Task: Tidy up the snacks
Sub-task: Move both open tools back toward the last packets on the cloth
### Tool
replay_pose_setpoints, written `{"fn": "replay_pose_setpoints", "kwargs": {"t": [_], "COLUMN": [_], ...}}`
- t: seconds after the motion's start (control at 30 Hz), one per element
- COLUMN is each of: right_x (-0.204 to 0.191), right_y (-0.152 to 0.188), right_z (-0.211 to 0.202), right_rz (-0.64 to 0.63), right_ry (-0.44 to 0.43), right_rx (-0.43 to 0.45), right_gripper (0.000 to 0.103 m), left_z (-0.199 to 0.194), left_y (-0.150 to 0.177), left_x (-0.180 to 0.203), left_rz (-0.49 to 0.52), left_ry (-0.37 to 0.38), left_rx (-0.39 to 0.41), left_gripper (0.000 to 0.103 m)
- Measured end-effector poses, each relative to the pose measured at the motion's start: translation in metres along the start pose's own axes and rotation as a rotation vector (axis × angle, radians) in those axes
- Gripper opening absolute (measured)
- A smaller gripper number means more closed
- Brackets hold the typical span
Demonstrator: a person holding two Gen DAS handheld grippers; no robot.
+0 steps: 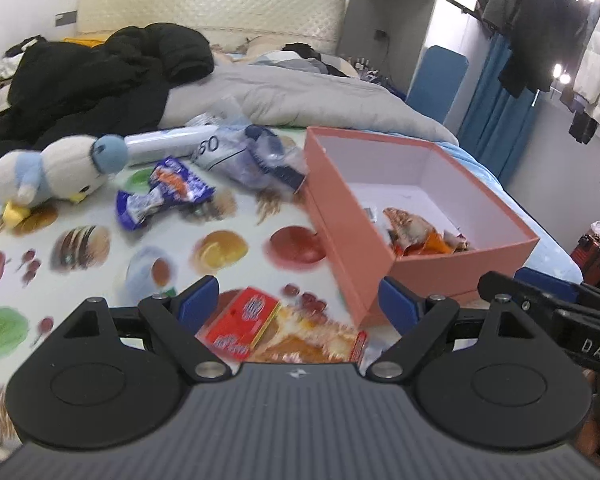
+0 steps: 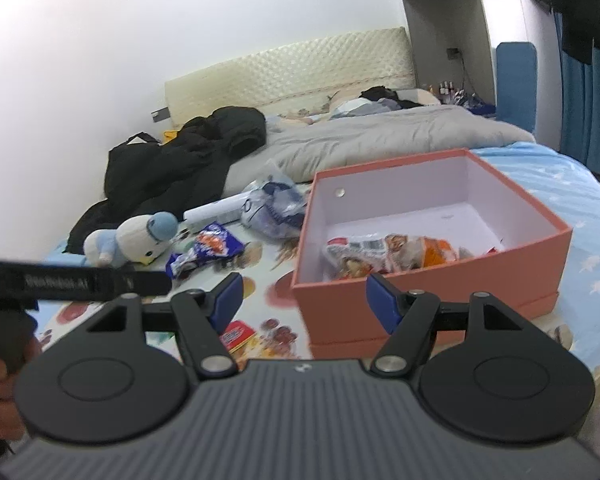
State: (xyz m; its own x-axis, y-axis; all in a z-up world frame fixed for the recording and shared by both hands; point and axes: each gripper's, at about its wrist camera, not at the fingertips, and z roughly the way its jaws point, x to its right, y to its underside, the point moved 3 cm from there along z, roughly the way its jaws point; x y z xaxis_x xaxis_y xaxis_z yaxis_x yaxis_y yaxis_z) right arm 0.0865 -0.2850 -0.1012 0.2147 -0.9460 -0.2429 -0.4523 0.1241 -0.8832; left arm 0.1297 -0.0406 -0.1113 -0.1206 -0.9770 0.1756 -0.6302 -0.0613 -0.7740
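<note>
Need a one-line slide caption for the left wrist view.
Open left gripper hovers over a red flat snack packet on the fruit-print cloth, beside the pink cardboard box holding orange snack bags.

The right gripper (image 2: 302,300) hangs with its jaws wide apart, nothing between them, in front of a pink box (image 2: 432,280) holding snack packets (image 2: 384,254). Left of the box lie a blue wrapper (image 2: 208,250), a red packet (image 2: 238,334) and a plush penguin (image 2: 134,240).
</note>
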Motion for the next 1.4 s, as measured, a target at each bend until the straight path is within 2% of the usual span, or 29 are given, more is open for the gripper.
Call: {"fn": "replay_pose_setpoints", "kwargs": {"t": [0.1, 0.23, 0.3, 0.53, 0.73, 1.0, 1.07, 1.1, 1.13, 1.27, 1.4], "right_x": [-0.011, -0.023, -0.029, -0.049, -0.055, -0.061, -0.065, -0.067, -0.069, -0.073, -0.073], "right_y": [0.008, 0.017, 0.023, 0.05, 0.062, 0.073, 0.075, 0.076, 0.077, 0.082, 0.082], "right_z": [-0.003, -0.009, -0.013, -0.003, 0.015, 0.052, 0.063, 0.07, 0.077, 0.102, 0.12], "right_rz": [-0.006, -0.012, -0.009, -0.052, -0.086, -0.168, -0.19, -0.207, -0.222, -0.272, -0.316], "right_ry": [-0.01, -0.029, -0.053, -0.1, -0.117, -0.149, -0.163, -0.169, -0.17, -0.161, -0.163], "right_rx": [-0.01, -0.031, -0.038, -0.131, -0.188, -0.265, -0.285, -0.299, -0.311, -0.346, -0.366], "right_gripper": [0.07, 0.07, 0.07, 0.07, 0.07, 0.07, 0.075, 0.083, 0.085, 0.085, 0.084], "left_z": [-0.014, -0.033, -0.037, -0.032, -0.006, 0.043, 0.054, 0.061, 0.068, 0.095, 0.122], "left_y": [0.011, 0.02, 0.024, 0.05, 0.061, 0.053, 0.049, 0.047, 0.044, 0.032, 0.012], "left_x": [-0.011, -0.022, -0.026, -0.038, -0.047, -0.082, -0.094, -0.1, -0.107, -0.127, -0.136], "left_rz": [-0.043, -0.036, -0.049, -0.095, -0.101, -0.087, -0.079, -0.073, -0.065, 0.0, 0.127], "left_ry": [-0.007, -0.071, -0.074, -0.1, -0.107, -0.156, -0.176, -0.188, -0.197, -0.229, -0.24], "left_rx": [-0.004, 0.006, 0.002, -0.064, -0.108, -0.117, -0.118, -0.12, -0.121, -0.134, -0.121], "left_gripper": [0.09, 0.09, 0.09, 0.09, 0.09, 0.09, 0.09, 0.09, 0.09, 0.09, 0.089]}}
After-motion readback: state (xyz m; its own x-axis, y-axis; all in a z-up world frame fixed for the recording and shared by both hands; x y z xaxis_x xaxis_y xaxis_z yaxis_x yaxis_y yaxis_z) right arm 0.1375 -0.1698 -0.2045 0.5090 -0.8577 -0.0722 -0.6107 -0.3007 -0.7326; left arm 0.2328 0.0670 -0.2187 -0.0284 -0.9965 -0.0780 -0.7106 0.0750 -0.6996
